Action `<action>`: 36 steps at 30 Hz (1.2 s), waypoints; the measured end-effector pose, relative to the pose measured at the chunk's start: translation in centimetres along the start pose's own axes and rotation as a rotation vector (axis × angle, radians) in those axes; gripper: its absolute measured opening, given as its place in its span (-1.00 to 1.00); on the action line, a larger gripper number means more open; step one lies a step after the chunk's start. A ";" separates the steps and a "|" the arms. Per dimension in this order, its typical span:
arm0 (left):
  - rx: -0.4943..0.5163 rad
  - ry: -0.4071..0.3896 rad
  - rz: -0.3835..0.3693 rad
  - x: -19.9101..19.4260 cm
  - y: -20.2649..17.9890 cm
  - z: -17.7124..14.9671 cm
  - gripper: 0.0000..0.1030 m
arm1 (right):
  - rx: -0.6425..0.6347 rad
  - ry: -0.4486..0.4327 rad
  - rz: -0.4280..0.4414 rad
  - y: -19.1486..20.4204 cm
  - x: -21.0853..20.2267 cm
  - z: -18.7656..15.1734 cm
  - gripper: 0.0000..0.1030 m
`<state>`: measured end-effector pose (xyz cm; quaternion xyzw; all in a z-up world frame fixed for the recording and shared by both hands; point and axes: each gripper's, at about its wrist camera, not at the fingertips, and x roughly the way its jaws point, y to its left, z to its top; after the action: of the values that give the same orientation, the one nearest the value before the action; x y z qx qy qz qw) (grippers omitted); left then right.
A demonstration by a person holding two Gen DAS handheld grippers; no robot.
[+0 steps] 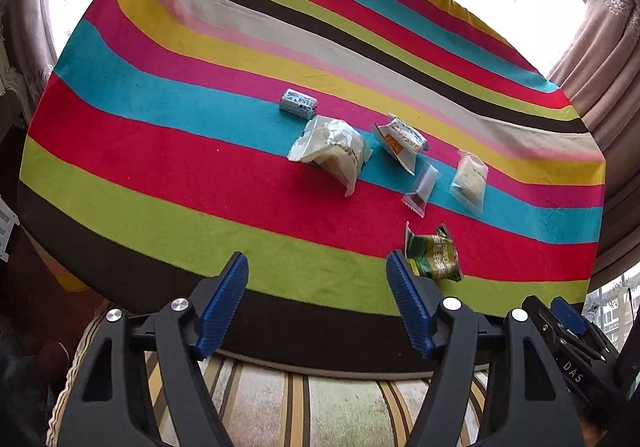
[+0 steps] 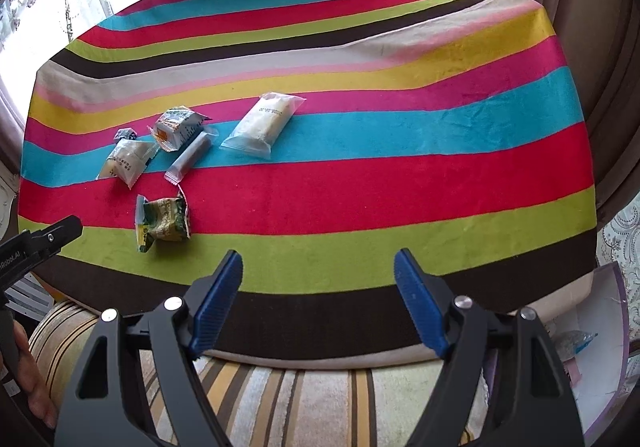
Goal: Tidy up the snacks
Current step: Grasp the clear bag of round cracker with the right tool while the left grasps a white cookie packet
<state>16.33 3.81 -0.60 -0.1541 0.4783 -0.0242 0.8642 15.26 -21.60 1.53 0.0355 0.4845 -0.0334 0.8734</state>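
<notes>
Nearest us we list the left gripper (image 1: 316, 267), its blue ribbed pads parted with nothing between them, poised over the near edge of the striped tablecloth (image 1: 160, 151); the right gripper (image 2: 318, 267) likewise stands spread and empty above the brown and green bands. Below both lies a striped rug (image 2: 304, 403), and a hand (image 2: 28, 375) shows at the lower left of the right wrist view. First item on the cloth: a green crinkled snack packet (image 1: 434, 255), just beyond the left gripper's right pad, on the red and green stripes. Farther on, a slim clear-wrapped bar (image 1: 422, 187), with a clear bag of pale pieces (image 1: 470, 181) just beside it to its right. Beyond these, a white wrapped pastry (image 1: 334, 151) and an orange-and-white packet (image 1: 400, 141), near each other on the blue band. Farthest, a small blue-white wrapped sweet (image 1: 298, 103). Curtains (image 2: 580, 27) and bright windows close the far side.
</notes>
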 end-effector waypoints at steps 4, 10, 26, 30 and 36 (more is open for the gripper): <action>0.021 -0.012 0.011 1.6 -0.3 2.0 0.29 | -0.014 -0.012 -0.006 1.1 1.3 1.7 0.52; 0.120 -0.050 0.043 3.9 -1.6 5.0 0.47 | -0.001 -0.047 -0.017 2.7 3.8 5.1 0.52; 0.259 0.017 0.096 9.0 -2.5 6.6 0.18 | -0.015 -0.014 -0.083 6.1 11.2 10.0 0.51; 0.283 0.018 0.099 9.2 -2.8 6.4 0.01 | -0.014 -0.006 -0.060 6.3 12.0 10.1 0.30; 0.283 0.018 0.086 8.8 -2.8 6.0 -0.20 | -0.059 -0.020 -0.037 7.5 11.6 9.8 -0.30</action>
<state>26.41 0.89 -4.05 -0.0097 0.4840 -0.0557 0.8732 30.36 -15.34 -2.90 0.0004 0.4772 -0.0358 0.8780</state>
